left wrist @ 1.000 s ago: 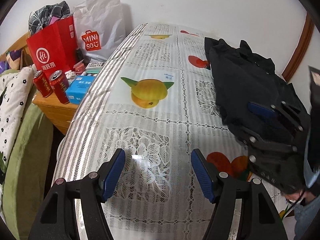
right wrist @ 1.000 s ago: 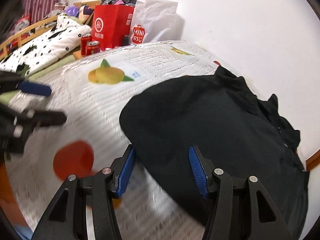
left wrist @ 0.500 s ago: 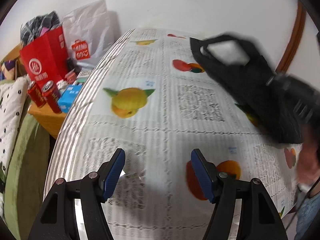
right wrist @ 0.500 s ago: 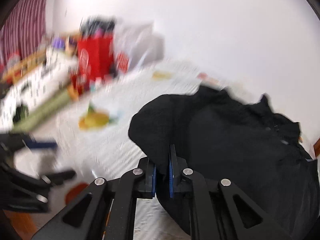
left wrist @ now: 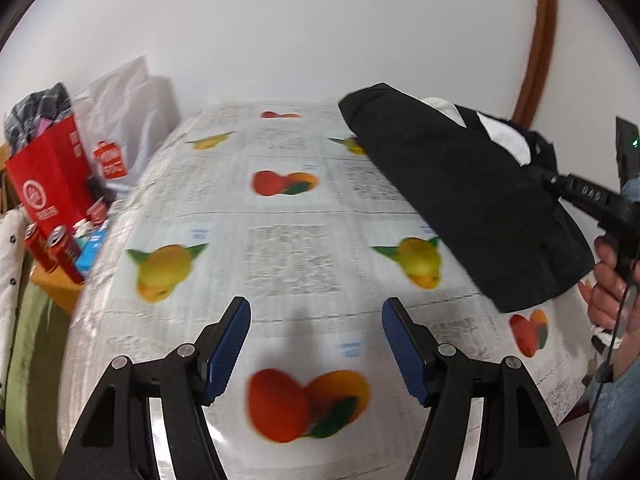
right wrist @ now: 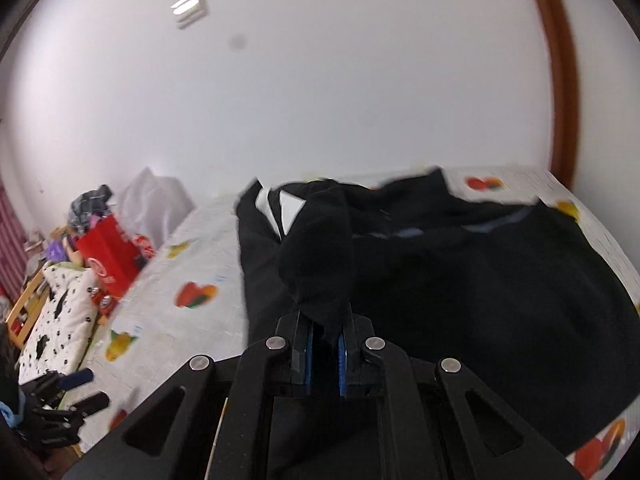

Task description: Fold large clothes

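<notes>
Garment [right wrist: 480, 280] pinched in R fingers [right wrist: 306, 360].

— What colour is the garment [left wrist: 472, 200]?
— Black, with white patches near its far edge.
— And the bench [left wrist: 280, 240]?
— White lace-print cloth with yellow and red-orange fruit pictures.
— The tongs [left wrist: 316, 352]?
— Black arms, blue pads. A red bag [left wrist: 48, 184] stands at far left.
</notes>
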The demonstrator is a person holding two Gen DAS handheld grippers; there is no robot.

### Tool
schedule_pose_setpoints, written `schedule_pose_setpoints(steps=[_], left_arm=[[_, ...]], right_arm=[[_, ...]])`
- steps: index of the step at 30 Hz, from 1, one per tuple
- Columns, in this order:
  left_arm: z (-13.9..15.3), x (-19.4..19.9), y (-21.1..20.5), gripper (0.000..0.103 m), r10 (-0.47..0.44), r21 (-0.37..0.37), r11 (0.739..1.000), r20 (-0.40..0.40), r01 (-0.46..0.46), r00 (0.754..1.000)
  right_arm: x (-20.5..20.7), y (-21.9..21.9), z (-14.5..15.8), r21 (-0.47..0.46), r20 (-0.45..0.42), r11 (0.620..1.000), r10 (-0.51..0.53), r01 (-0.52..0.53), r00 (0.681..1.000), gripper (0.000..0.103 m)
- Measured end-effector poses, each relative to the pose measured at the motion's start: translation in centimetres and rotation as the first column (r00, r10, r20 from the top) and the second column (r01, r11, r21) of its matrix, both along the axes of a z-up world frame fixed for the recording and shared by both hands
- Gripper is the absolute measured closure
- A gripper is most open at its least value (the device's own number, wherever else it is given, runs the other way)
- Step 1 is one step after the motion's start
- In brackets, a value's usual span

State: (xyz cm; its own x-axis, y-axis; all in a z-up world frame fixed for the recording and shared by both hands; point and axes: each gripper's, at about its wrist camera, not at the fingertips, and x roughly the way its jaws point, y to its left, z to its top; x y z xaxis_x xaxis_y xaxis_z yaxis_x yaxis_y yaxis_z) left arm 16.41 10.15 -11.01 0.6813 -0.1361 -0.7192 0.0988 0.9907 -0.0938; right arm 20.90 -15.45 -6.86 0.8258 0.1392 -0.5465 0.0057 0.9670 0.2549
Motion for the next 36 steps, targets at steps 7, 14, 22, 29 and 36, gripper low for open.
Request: schedule_pose_setpoints(steps=[7,14,22,29,36], left_arm=[[-1.1,0.9,-5.6,0.037,-0.121,-0.007,0.993,-0.016,0.121,0.992],[-2.1,2.2,-10.8,0.037,-0.209,-0.037,0.977,-0.025,0.208,0.978],[-3.2,3.0,-14.9,0.039,-0.262,-0.048,0.964,-0.044,0.260,0.964],[-4.4,3.4,-16.7,0.045,-0.252,-0.048,0.967,-0.046,0.249,0.967],[-4.4,3.4,-17.1,0.059,-0.250,-0.055,0.967,-0.047,0.247,0.967]], right_arm=[[-1.0,-2.9,-4.6,-0.078,-0.149,0.996,-0.055,0.044,0.987,0.087],[-4.5,-7.4,-5.4,-0.242,-0.147,0.966,-0.127,0.089,0.981,0.076],[-5.9,-13.6,-7.9,-0.267,-0.225,0.953,-0.205,0.142,0.952,0.072],[-5.6,-13.1,-8.8,-0.303,-0.232,0.944,-0.209,0.134,0.950,0.067],[-5.2,-13.1,-9.0,-0.293,-0.232,0.945,-0.219,0.146,0.948,0.067]])
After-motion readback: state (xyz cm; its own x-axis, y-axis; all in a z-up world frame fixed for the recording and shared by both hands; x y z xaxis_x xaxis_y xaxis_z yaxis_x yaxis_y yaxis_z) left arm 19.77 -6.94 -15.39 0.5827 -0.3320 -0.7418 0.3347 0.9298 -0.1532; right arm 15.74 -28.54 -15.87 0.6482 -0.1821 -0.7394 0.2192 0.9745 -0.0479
